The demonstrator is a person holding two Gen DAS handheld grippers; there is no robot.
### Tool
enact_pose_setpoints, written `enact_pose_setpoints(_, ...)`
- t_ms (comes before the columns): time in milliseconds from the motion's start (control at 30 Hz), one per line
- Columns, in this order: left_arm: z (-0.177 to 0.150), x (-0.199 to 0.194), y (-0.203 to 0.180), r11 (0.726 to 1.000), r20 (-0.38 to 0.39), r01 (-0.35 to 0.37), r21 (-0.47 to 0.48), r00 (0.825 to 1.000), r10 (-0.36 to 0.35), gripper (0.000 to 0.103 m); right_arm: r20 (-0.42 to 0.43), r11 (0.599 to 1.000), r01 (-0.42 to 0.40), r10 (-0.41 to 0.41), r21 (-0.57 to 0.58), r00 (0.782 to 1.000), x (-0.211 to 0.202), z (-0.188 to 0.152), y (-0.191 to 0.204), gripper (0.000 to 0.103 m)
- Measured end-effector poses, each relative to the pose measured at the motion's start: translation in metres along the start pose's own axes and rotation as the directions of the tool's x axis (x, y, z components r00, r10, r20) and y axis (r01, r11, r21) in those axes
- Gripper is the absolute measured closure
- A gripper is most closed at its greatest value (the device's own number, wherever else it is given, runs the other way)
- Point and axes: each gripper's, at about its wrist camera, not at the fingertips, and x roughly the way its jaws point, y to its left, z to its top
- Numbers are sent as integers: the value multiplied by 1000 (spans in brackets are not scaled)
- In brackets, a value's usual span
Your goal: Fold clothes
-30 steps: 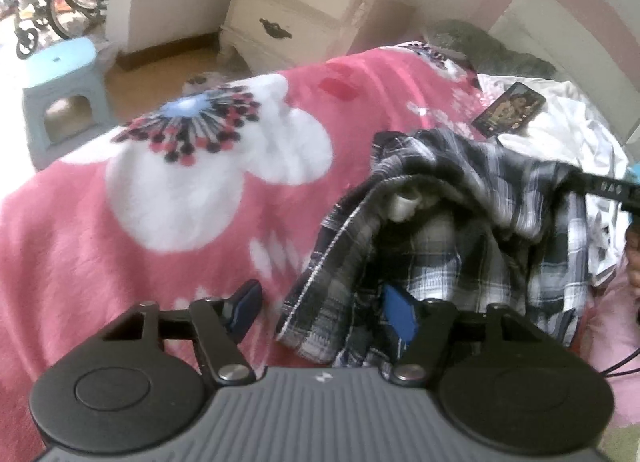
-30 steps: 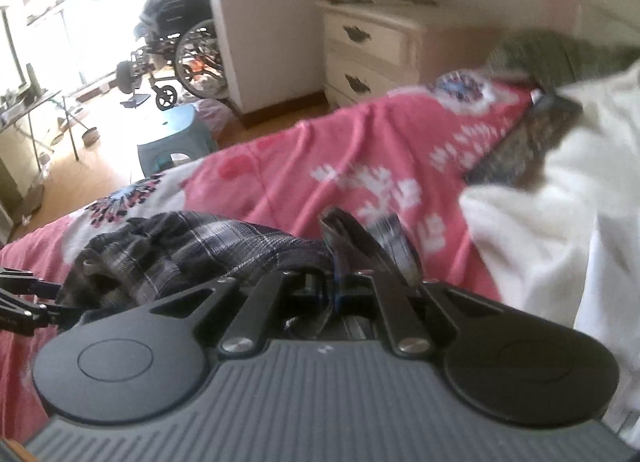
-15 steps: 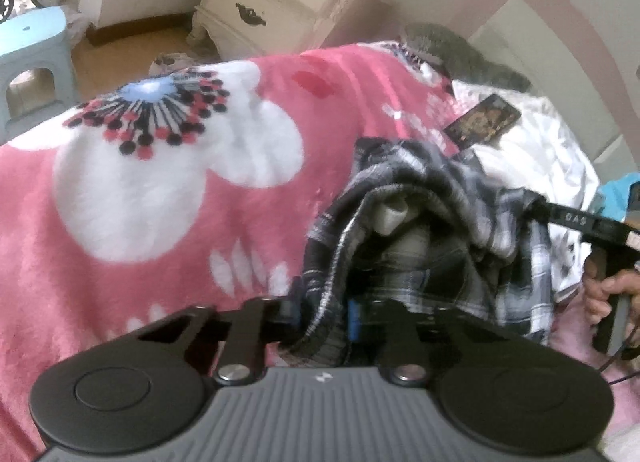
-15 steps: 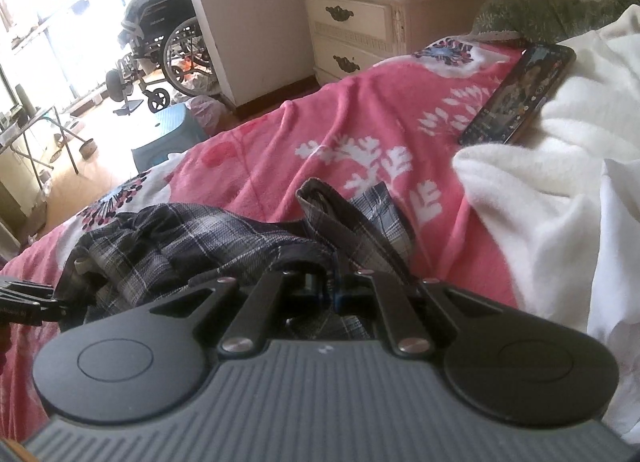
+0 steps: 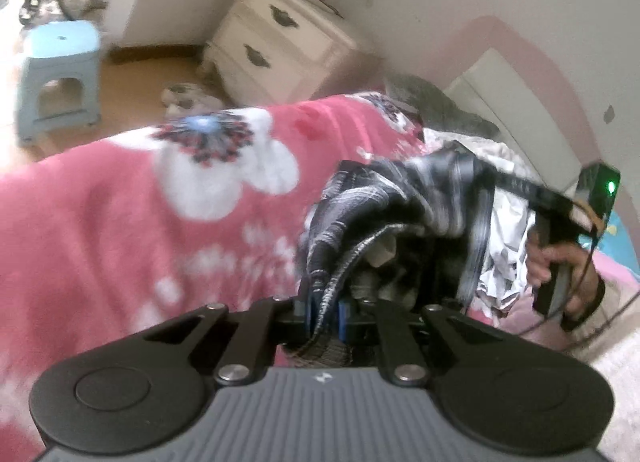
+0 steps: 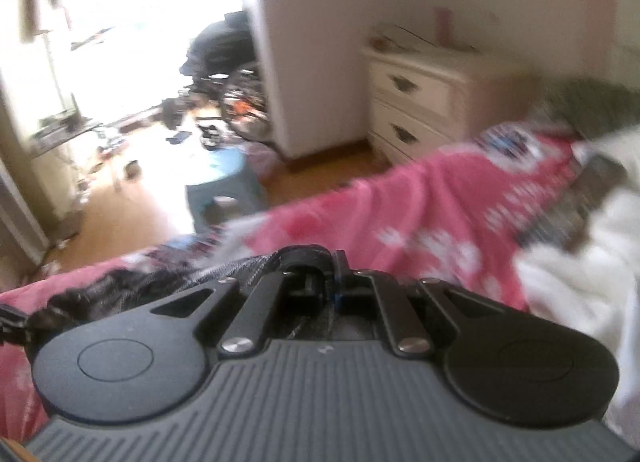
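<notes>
1. Gripping a bunched edge of the plaid shirt (image 5: pixel 384 198), the left claw (image 5: pixel 323 312) has its blue-padded fingers clenched tight on the cloth.
2. The right claw (image 6: pixel 326 282) is likewise clamped on dark plaid fabric, which trails off to its left over the pink floral blanket (image 5: pixel 120 230).
3. The shirt hangs lifted between the two claws above the bed (both views are motion-blurred, so the weave is hard to read).
4. In the left wrist view a hand (image 5: pixel 560 262) grips the handle of the other tool, whose arm reaches into the shirt's far end.
5. White cloth (image 5: pixel 508 250) lies crumpled on the bed just behind the shirt.
6. A cream nightstand (image 5: pixel 288 46) and a pale blue stool (image 5: pixel 60 74) stand on the floor beyond the bed.
</notes>
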Motion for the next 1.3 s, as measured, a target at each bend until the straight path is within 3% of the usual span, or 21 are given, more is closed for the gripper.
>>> enact_pose_setpoints(133, -35, -54, 22, 992, 85, -51, -118, 995, 61, 92, -11, 982, -132, 132, -134, 991, 13, 28, 54, 100)
enact_pose_setpoints(300, -87, -112, 52, 948, 145, -110, -300, 976, 159, 92, -125, 890, -325, 300, -321, 946, 42, 55, 145, 100)
enact_pose_setpoints(467, -140, -164, 73, 876, 155, -172, -451, 951, 266, 92, -314, 717, -505, 396, -481, 863, 62, 61, 253, 100)
enact_pose_setpoints(667, -193, -215, 86, 775, 145, -228, -590, 914, 379, 92, -517, 452, -667, 422, -592, 745, 70, 55, 392, 100)
enact_pose_setpoints(767, -219, -237, 94, 708, 128, -253, -659, 890, 437, 92, -567, 379, -713, 435, -590, 700, 74, 46, 448, 100)
enact_pose_setpoints(867, -239, -259, 102, 646, 105, -276, -712, 867, 487, 92, -585, 355, -755, 480, -551, 653, 85, 29, 498, 100)
enact_pose_setpoints(1133, -271, -301, 110, 540, 55, -329, -775, 816, 576, 92, -626, 355, -845, 567, -400, 535, 107, -22, 570, 100)
enact_pose_setpoints(1200, -275, -307, 113, 516, 50, -325, -793, 808, 587, 92, -630, 353, -857, 580, -377, 516, 111, -31, 586, 100)
enact_pose_setpoints(1300, -288, -305, 125, 474, 8, -329, -817, 815, 580, 92, -643, 341, -869, 585, -359, 495, 119, -50, 604, 99)
